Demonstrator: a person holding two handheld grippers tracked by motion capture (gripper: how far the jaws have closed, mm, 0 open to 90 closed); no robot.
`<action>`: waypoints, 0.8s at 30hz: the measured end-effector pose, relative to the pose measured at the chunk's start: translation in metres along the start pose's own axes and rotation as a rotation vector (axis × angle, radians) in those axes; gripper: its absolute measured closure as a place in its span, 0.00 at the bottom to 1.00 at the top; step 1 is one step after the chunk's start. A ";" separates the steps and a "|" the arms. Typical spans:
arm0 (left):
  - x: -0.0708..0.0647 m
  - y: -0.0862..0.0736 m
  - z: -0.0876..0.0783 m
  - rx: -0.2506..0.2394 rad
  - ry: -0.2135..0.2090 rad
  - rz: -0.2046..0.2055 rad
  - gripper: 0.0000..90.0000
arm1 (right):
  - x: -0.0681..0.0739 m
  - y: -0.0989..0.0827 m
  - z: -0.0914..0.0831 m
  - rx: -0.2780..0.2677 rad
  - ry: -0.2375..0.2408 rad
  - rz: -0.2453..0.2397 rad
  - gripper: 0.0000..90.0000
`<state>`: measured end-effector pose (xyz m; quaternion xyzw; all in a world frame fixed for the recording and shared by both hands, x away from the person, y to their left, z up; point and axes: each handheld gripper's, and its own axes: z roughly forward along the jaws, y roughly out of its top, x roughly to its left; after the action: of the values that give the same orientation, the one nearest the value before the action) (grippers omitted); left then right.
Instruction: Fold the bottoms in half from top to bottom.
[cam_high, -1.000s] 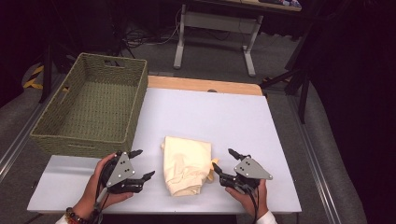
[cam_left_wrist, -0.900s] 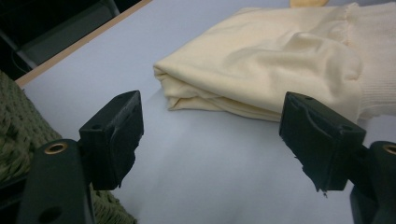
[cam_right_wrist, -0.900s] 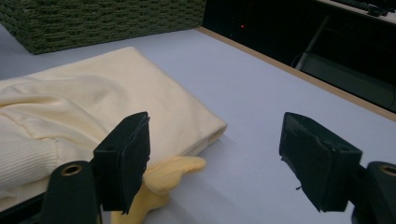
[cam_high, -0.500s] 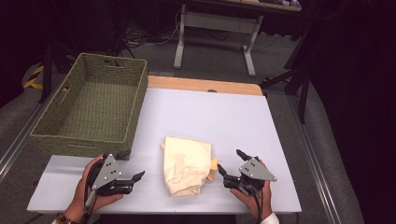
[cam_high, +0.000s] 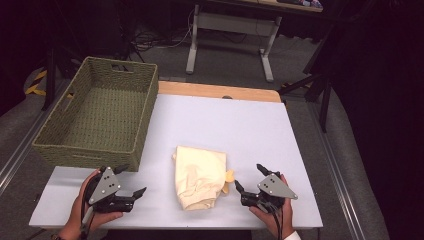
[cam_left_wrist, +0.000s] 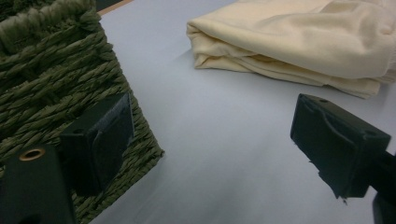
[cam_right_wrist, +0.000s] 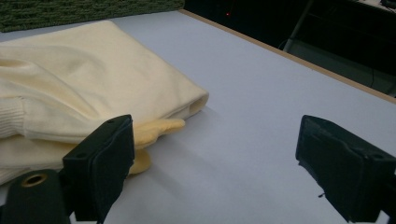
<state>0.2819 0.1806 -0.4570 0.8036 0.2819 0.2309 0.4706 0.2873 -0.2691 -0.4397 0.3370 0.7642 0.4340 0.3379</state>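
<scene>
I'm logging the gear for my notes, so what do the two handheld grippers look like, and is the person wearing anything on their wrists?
Both the left gripper and the right gripper are black, each with two blocky jaws and a grey three-cornered plate on top dotted with small dark holes. A brass-coloured insert sits near one jaw's base. A dark cable trails from each gripper. A white cuff edge shows at the right wrist; something dark, too small to identify, bands the left wrist.

A cream-yellow garment (cam_high: 199, 177) lies folded into a loose, rumpled bundle on the near middle of the white tabletop (cam_high: 250, 130), its layers stacked flat. A ribbed cuff shows among the folds, and a small deeper-yellow tab pokes out at its right edge. A woven green basket (cam_high: 95, 112) — rectangular, with cut-out handles — sits upright at the tabletop's far left, well apart from the garment.
</scene>
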 end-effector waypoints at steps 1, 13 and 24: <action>0.000 0.000 -0.001 0.000 0.003 0.000 0.15 | 0.000 0.000 0.000 0.001 0.000 0.000 0.13; -0.003 -0.003 -0.004 0.024 0.031 0.007 0.13 | 0.000 0.001 0.009 0.005 0.016 -0.020 0.14; -0.011 0.007 -0.010 -0.018 0.037 0.015 0.14 | -0.001 0.005 0.009 -0.012 0.008 0.017 0.14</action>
<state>0.2692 0.1767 -0.4471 0.7969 0.2826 0.2518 0.4709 0.2964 -0.2644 -0.4388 0.3397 0.7601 0.4426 0.3331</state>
